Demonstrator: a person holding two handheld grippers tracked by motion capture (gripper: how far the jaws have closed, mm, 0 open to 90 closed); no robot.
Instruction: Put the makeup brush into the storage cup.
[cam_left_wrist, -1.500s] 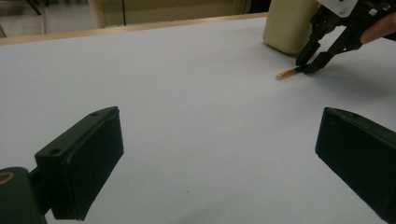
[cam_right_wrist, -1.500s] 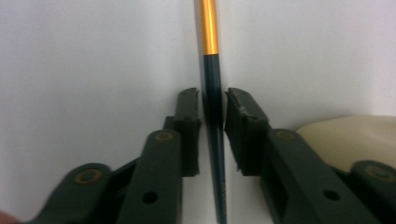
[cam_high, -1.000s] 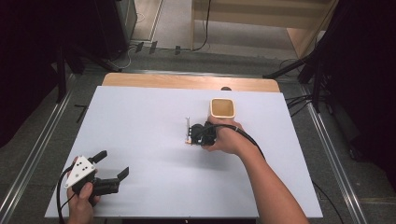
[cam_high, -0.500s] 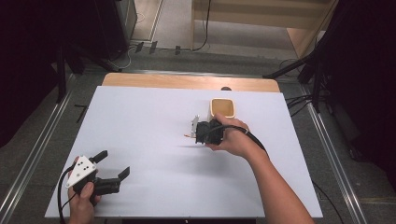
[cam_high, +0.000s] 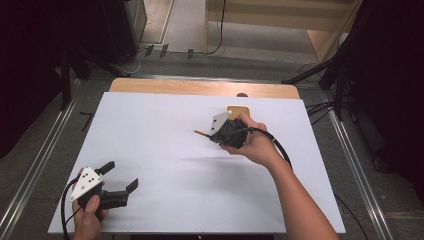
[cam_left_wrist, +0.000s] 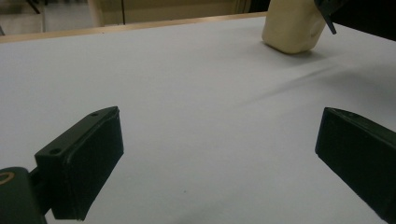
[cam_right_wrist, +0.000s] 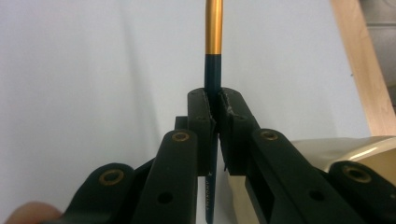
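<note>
I have the right hand-held gripper (cam_right_wrist: 215, 105) clamped on the pencil (cam_right_wrist: 214, 28); next, lower it into the cup (cam_high: 237, 111) at 2 o'clock. Left hand-held gripper (cam_high: 120, 176) idles, jaws apart.

Overhead light was even and bright on the white worktop (cam_high: 165, 140), no glare; surroundings fell to near black at both sides. Soft faint shadows lay under the right hand (cam_high: 250, 142). High view was slightly soft. Left gripper view ran dim, bluish, with its near jaws blurred. Right gripper view was sharp at the jaws, background soft.
</note>
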